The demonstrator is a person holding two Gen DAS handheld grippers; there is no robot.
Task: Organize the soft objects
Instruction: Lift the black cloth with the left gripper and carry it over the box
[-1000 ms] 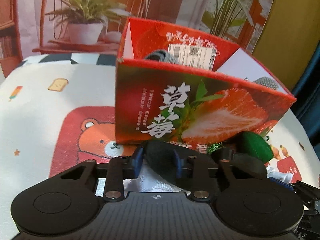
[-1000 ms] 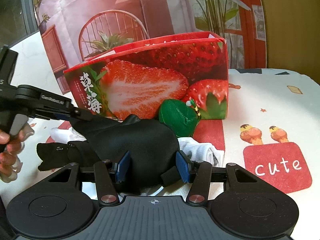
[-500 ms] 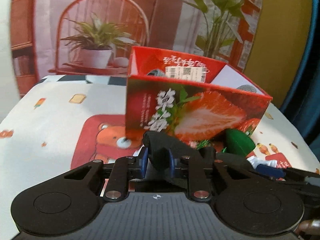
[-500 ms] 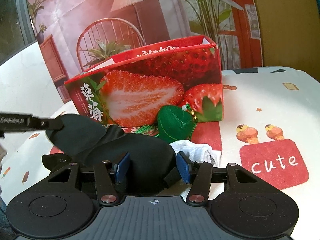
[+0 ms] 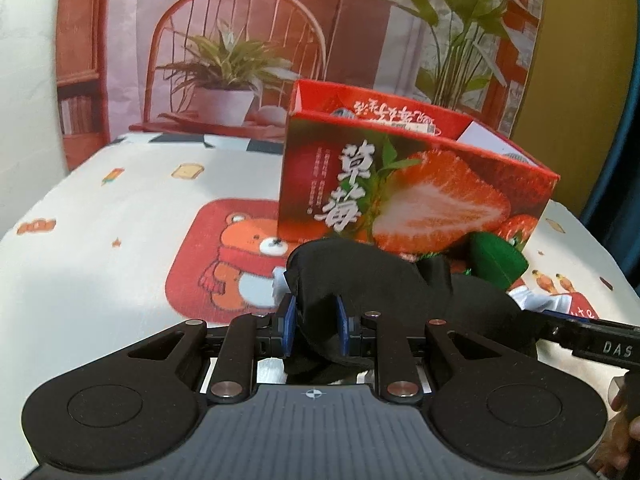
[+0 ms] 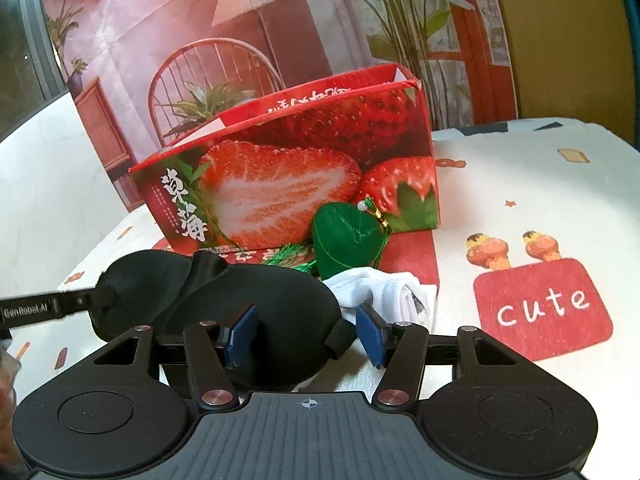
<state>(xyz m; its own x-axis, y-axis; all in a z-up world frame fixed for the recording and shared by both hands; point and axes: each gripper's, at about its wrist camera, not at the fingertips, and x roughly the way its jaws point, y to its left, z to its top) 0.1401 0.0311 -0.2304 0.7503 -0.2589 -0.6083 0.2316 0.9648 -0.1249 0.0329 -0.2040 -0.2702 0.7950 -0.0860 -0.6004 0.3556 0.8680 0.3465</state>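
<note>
Two hand-held grippers meet your black eye mask (image 6: 256,308) before the strawberry box (image 6: 288,184): left hand-held gripper (image 5: 313,330) clamped on one soft, light lobe; right hand-held gripper (image 6: 306,334) opening around the other.

Black eye mask (image 5: 360,280) before strawberry box (image 5: 420,196), green pouch (image 6: 344,240), white sock (image 6: 380,288)

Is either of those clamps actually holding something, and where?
The left gripper pinches one end of the black eye mask. The right gripper is opening, its pads off the mask's other end.
</note>
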